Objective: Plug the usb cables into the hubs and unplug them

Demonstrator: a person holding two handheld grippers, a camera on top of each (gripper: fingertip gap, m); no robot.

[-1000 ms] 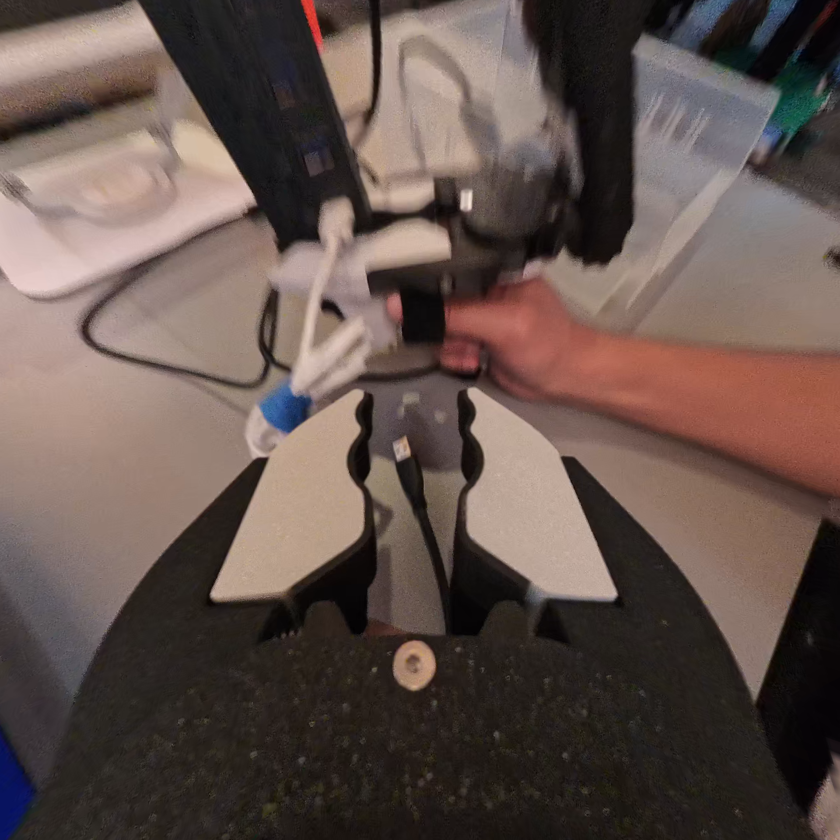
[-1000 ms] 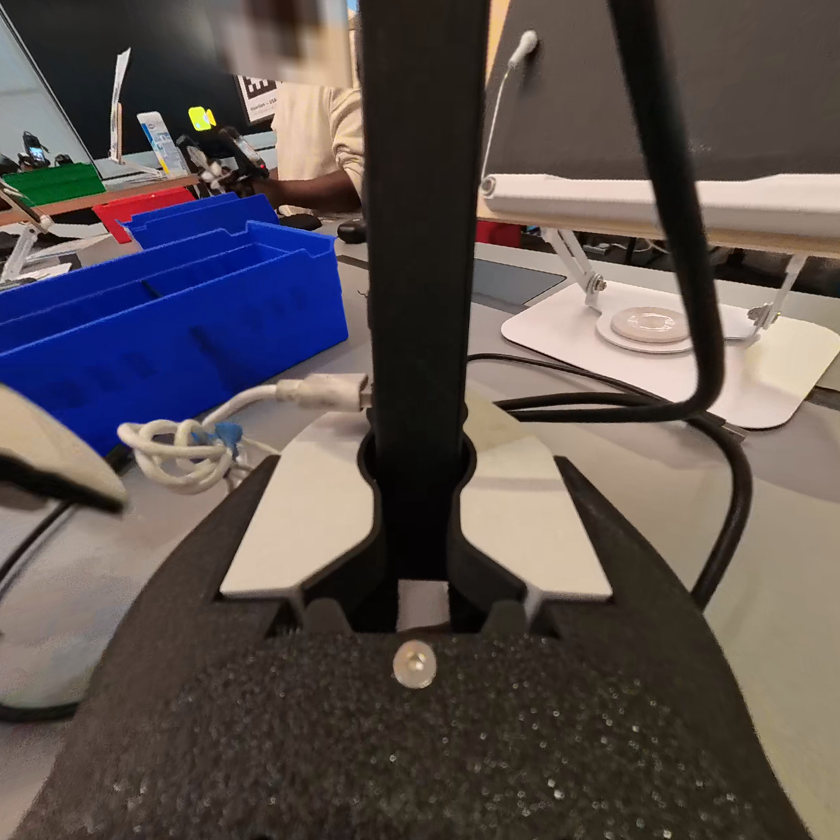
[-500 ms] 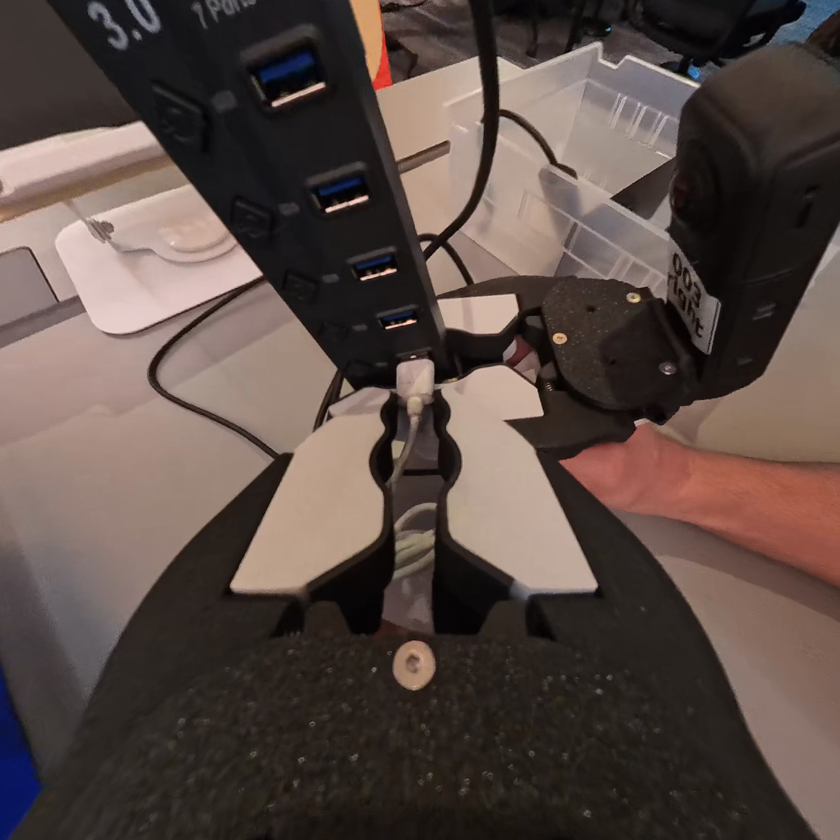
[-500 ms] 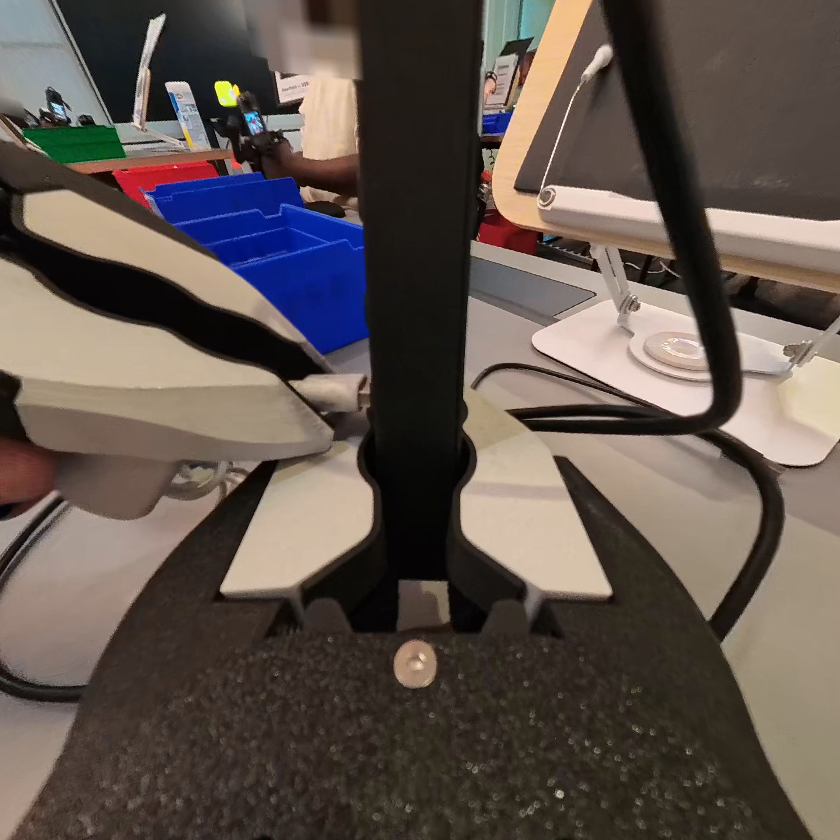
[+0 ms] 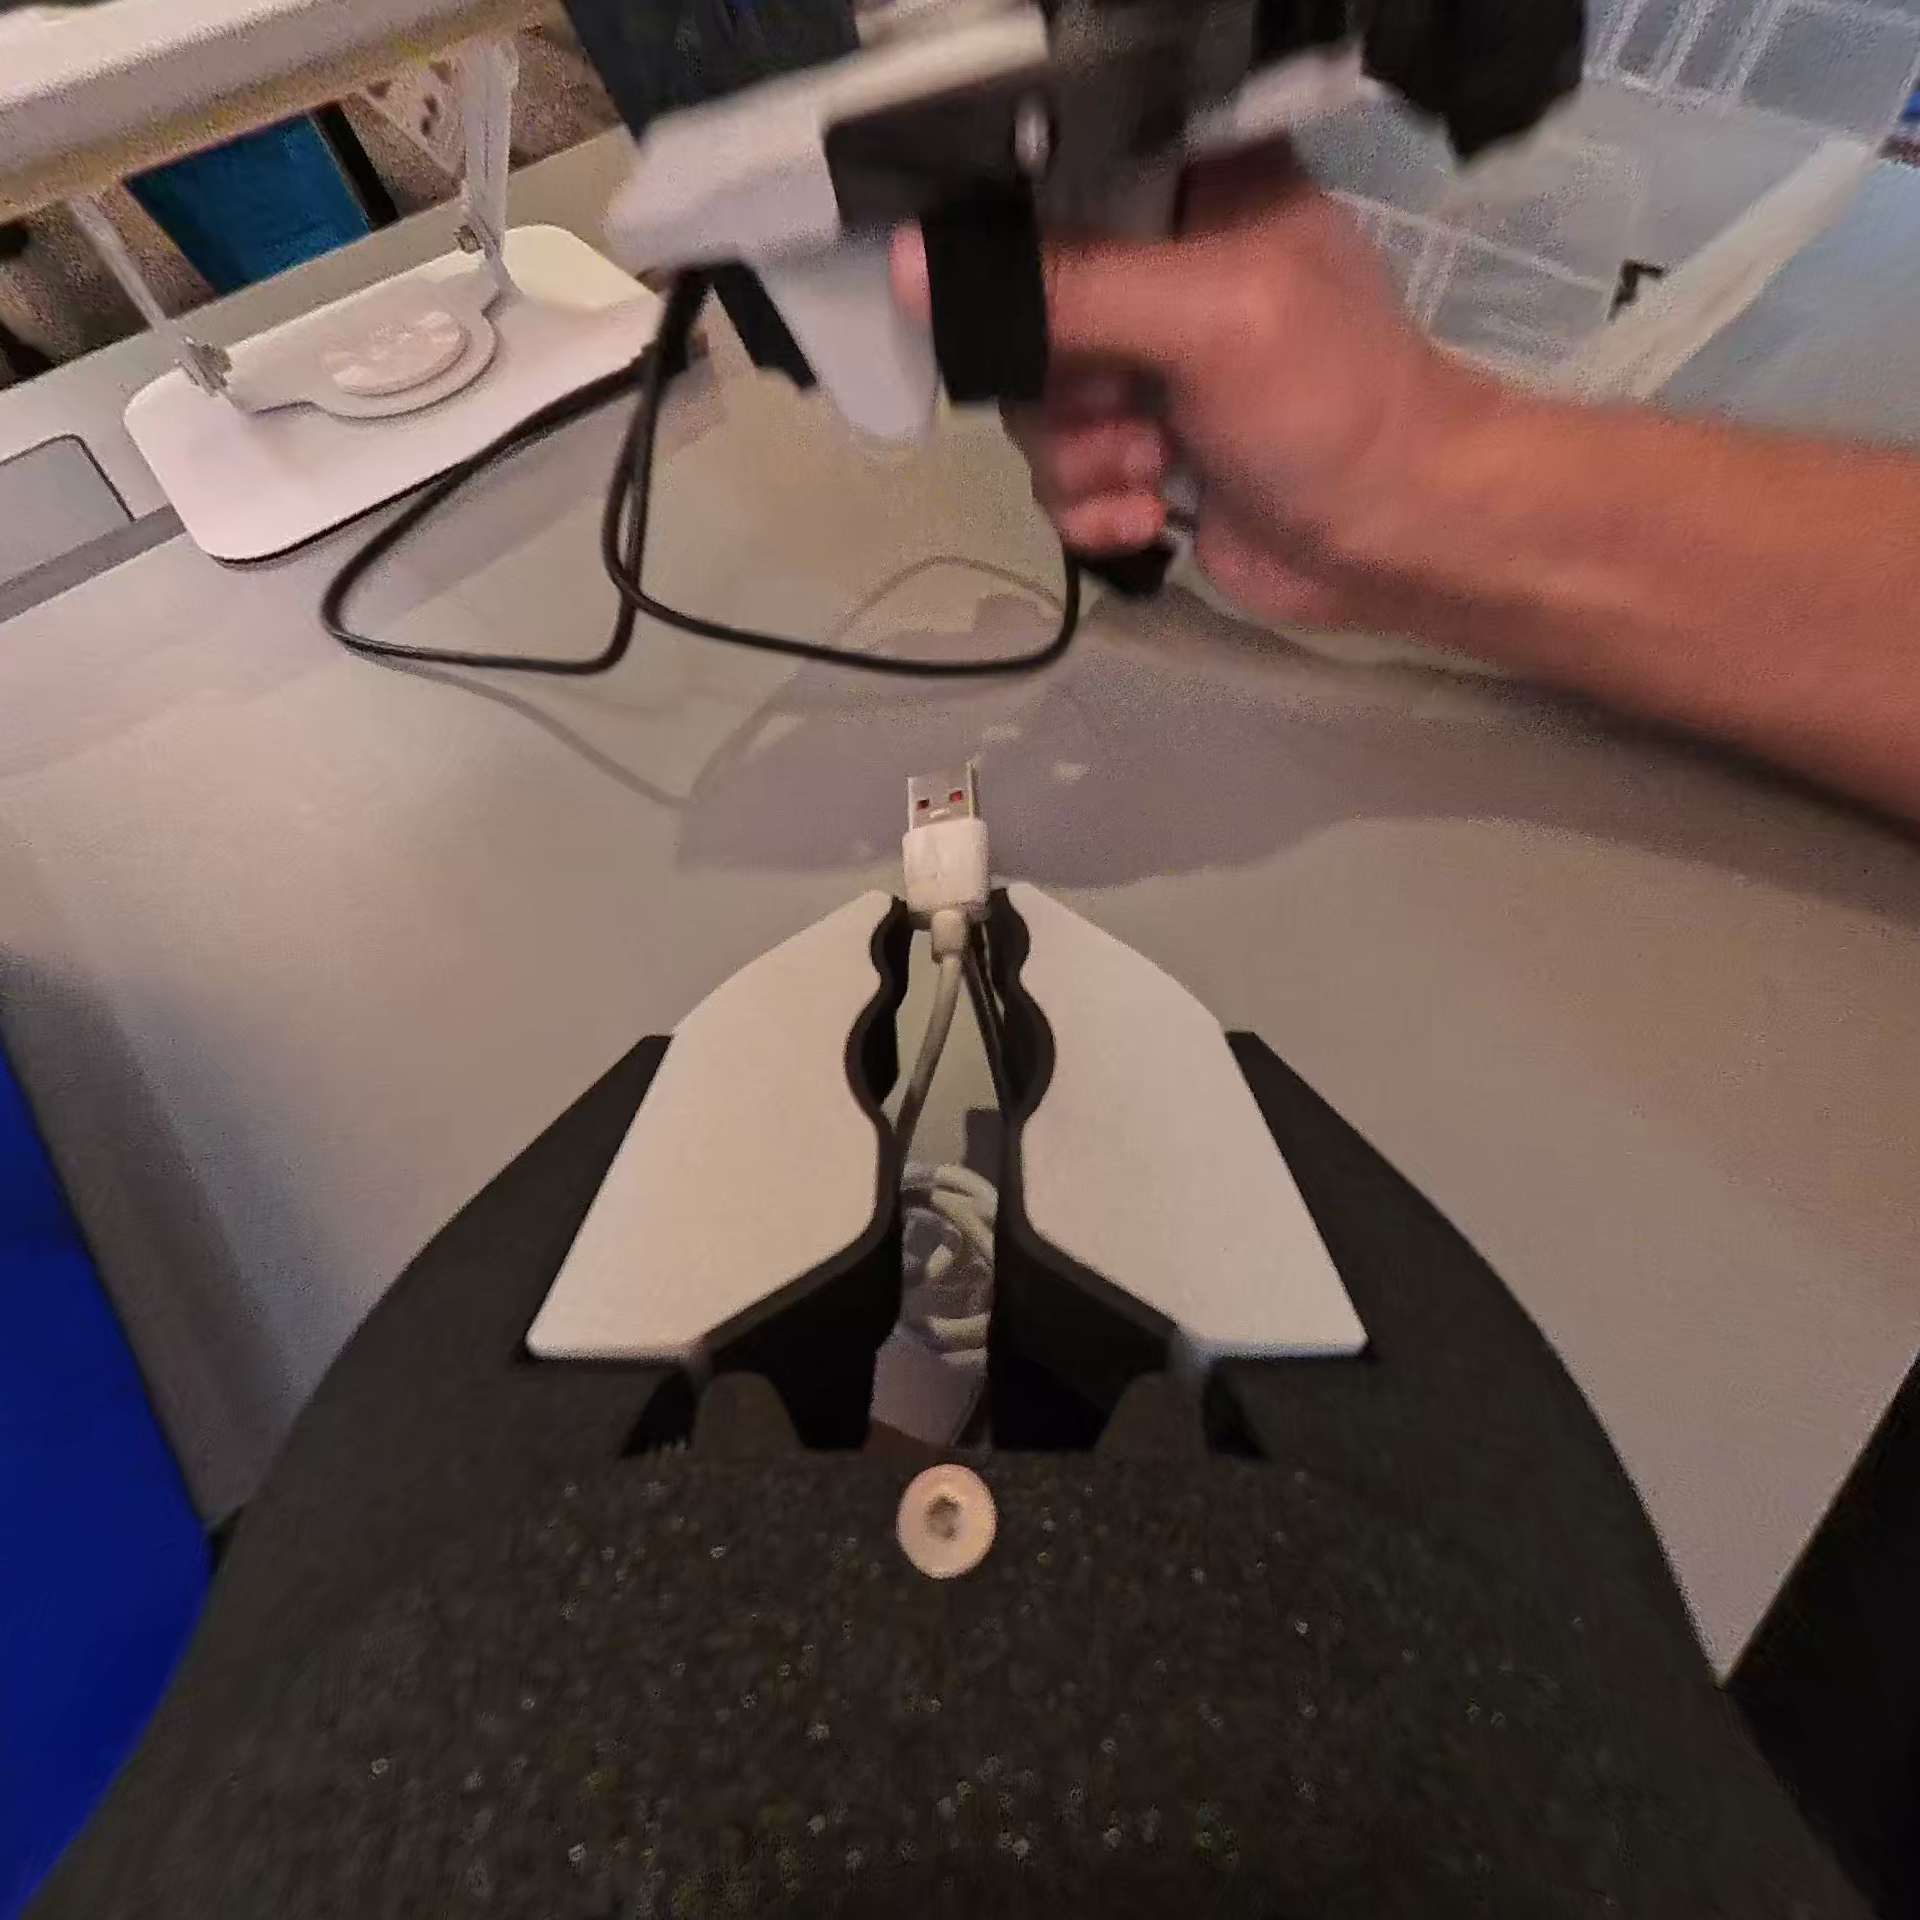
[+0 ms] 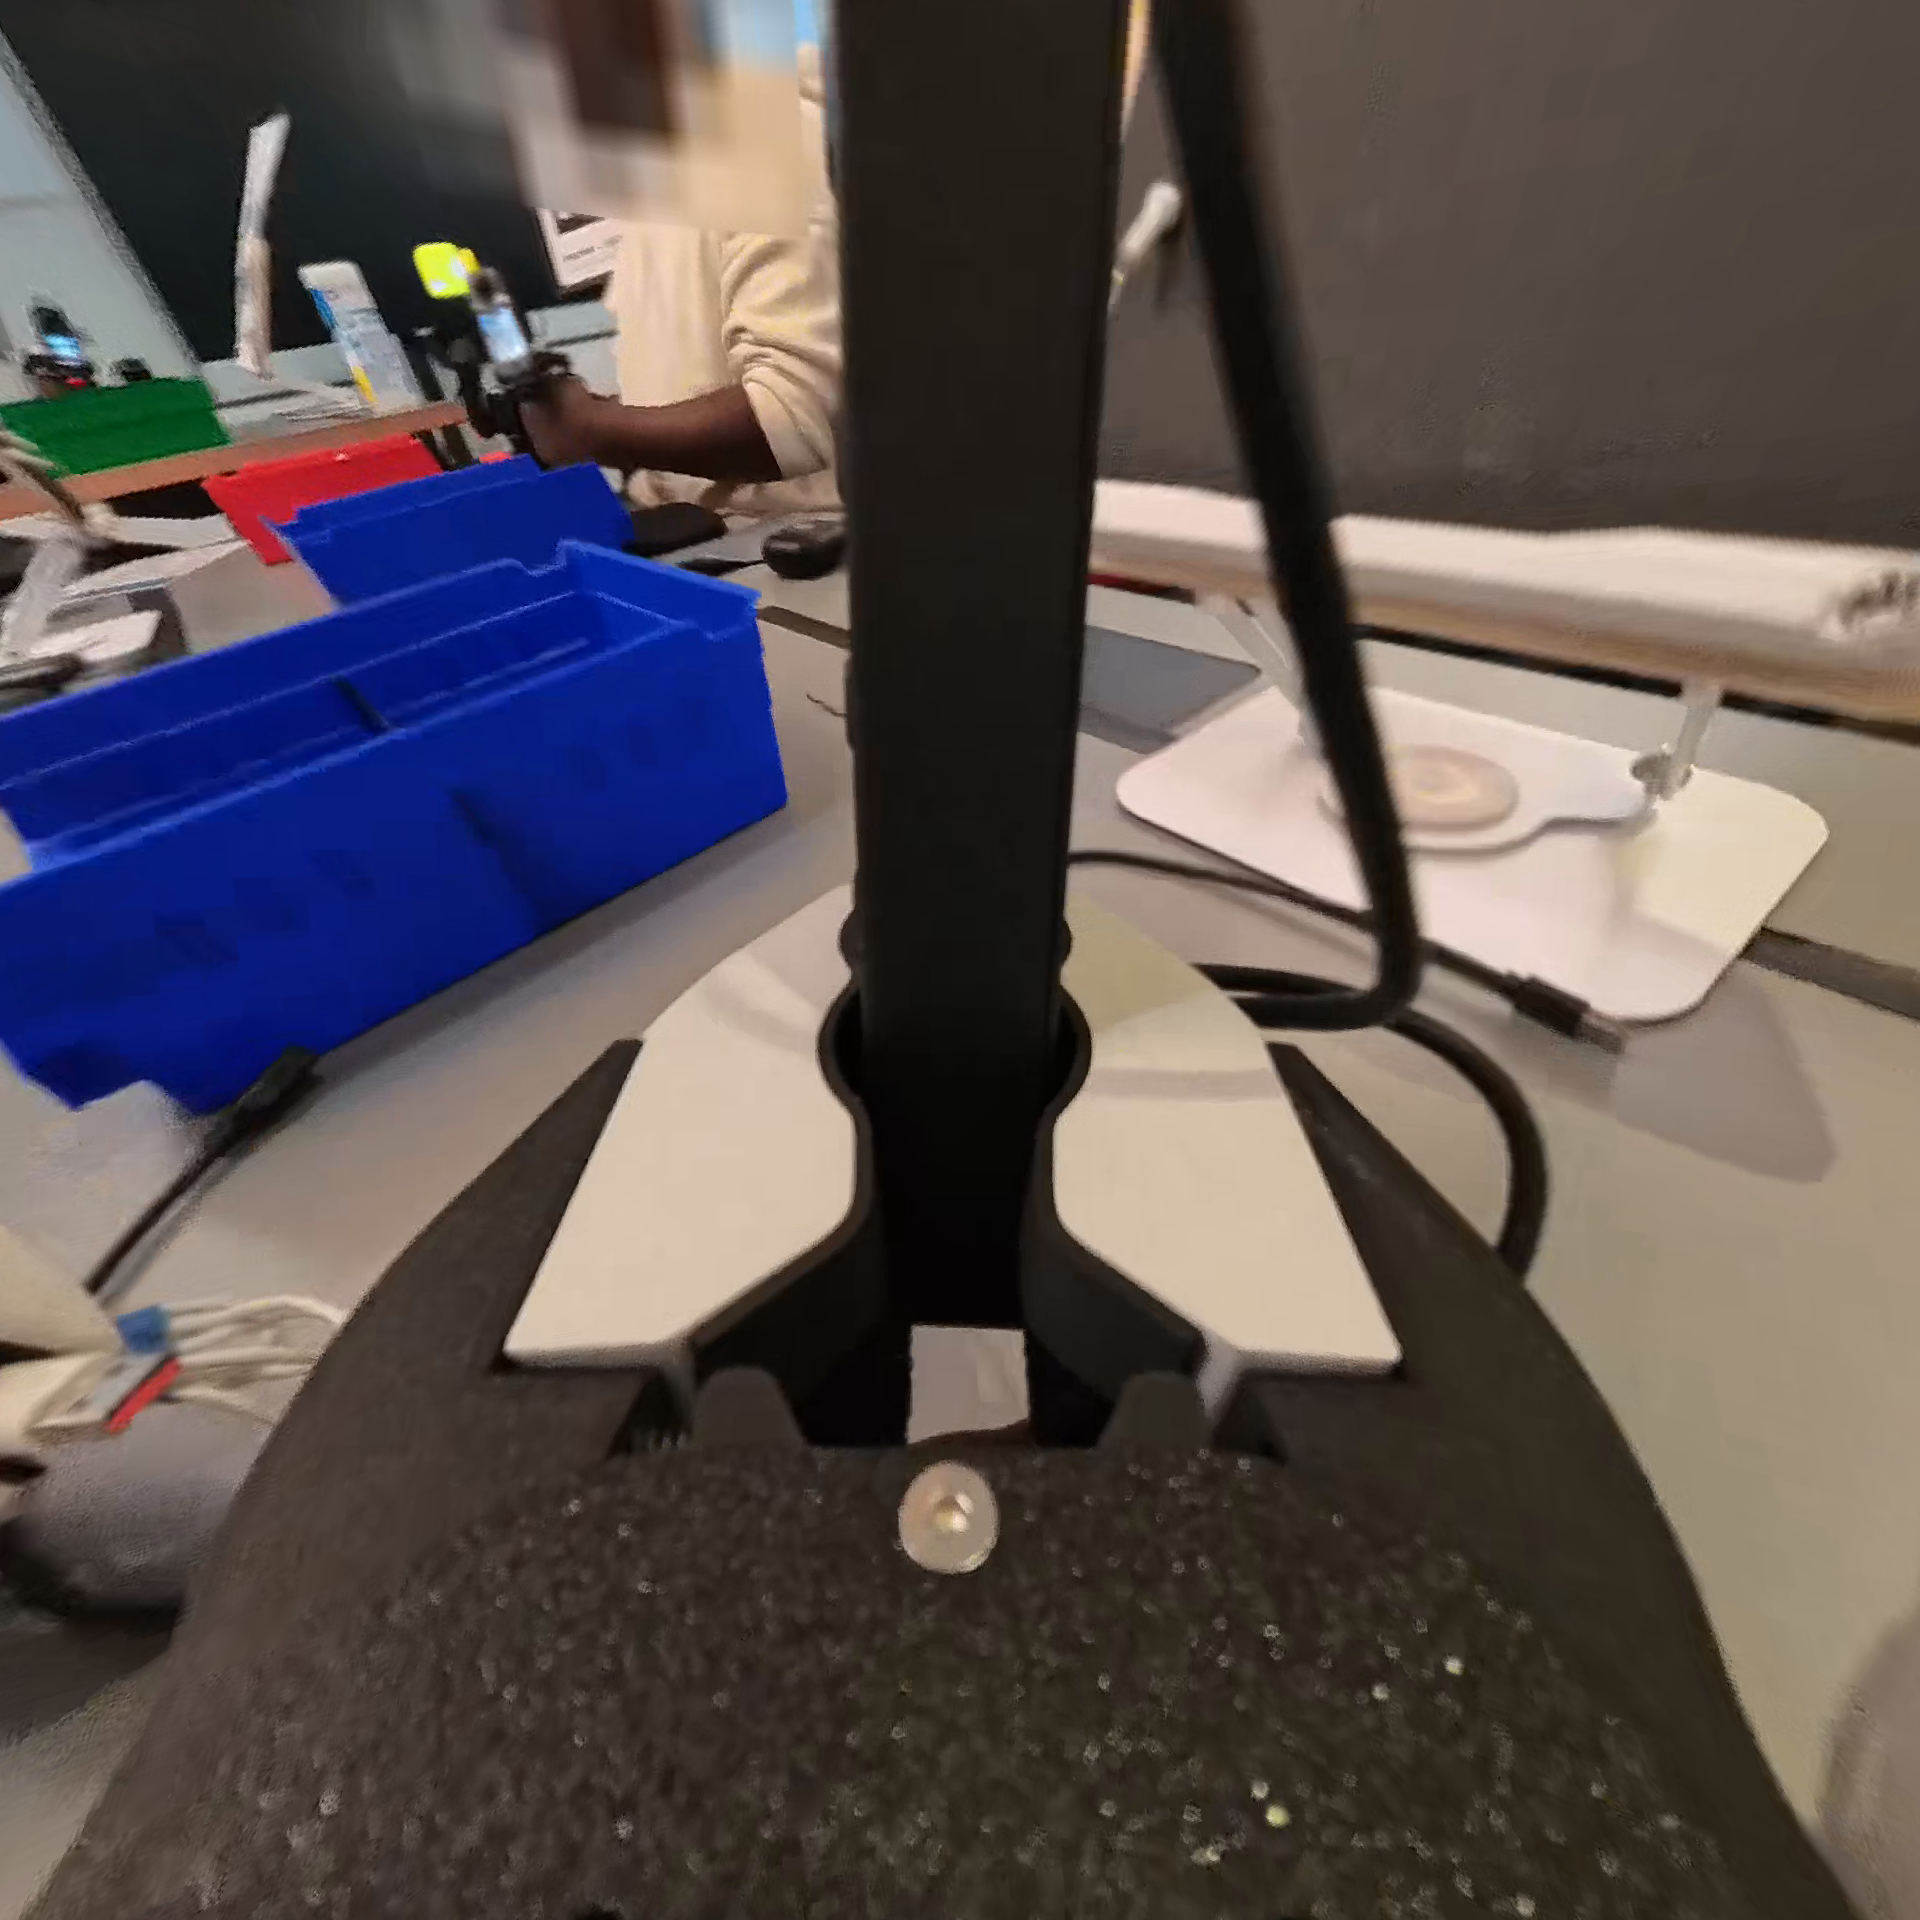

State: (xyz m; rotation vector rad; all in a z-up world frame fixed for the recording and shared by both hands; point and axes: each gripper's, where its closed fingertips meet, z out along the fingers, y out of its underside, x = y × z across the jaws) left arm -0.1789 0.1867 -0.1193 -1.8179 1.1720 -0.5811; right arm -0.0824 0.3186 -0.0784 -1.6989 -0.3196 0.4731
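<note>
My left gripper [image 5: 943, 914] is shut on a white USB cable, gripping it just behind its plug [image 5: 943, 831]. The plug's metal end points forward and is free in the air above the grey table [image 5: 312, 883]. The cable's coiled rest [image 5: 940, 1268] hangs between the fingers. My right gripper [image 6: 961, 935] is shut on a long black USB hub [image 6: 971, 468] held upright; the hub's black lead [image 6: 1309, 623] loops down to the table. In the left wrist view the right gripper [image 5: 883, 208] and the hand holding it [image 5: 1247, 395] are blurred at the top.
Blue bins [image 6: 395, 790] stand at the left. A white stand base [image 5: 384, 395] sits at the back, also in the right wrist view [image 6: 1475, 831]. A clear plastic bin [image 5: 1662, 187] is at the right. Black cable [image 5: 675, 623] lies looped on the table. A person [image 6: 717, 343] sits in the background.
My left gripper shut on the white plug while it sat in the hub, then pulled it out; the plug is now free and the hub has moved up and away.
</note>
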